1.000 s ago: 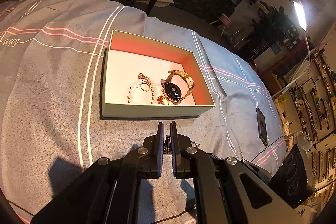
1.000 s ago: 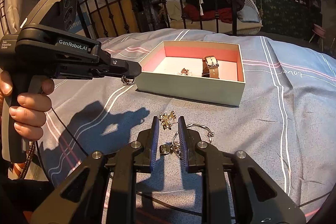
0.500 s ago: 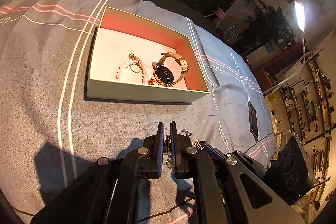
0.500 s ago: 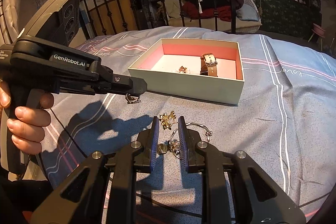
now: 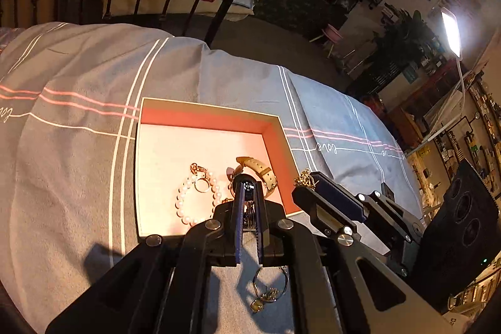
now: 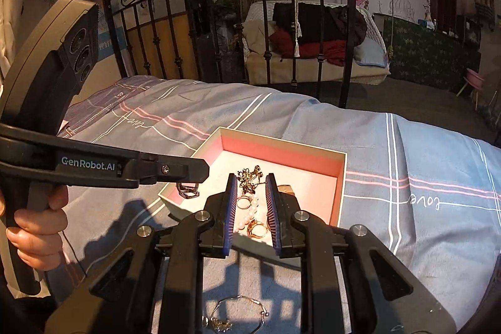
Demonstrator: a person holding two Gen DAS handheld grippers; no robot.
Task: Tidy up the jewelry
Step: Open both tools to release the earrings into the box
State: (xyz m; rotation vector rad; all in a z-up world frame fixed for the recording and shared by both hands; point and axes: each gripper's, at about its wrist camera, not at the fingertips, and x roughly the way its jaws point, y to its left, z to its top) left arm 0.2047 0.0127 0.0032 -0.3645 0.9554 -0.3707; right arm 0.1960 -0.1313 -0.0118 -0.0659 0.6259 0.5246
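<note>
An open box with a red inner wall lies on the bed and holds a pearl bracelet, a gold ring and a tan-strap watch. My left gripper is shut on a dark metal bracelet and holds it over the box's near edge. My right gripper holds a gold ornament at its fingertips above the box; its jaws stand apart. A thin chain bracelet with a charm lies on the bedsheet below; it also shows in the left wrist view.
The grey-blue striped bedsheet covers the bed. A black iron bed rail stands behind the box. A bright lamp and cluttered shelves are at the far right.
Both grippers moved forward to the box, carrying the dark bracelet and the gold ornament. The right jaws now stand wider apart. The chain bracelet stayed on the sheet.
</note>
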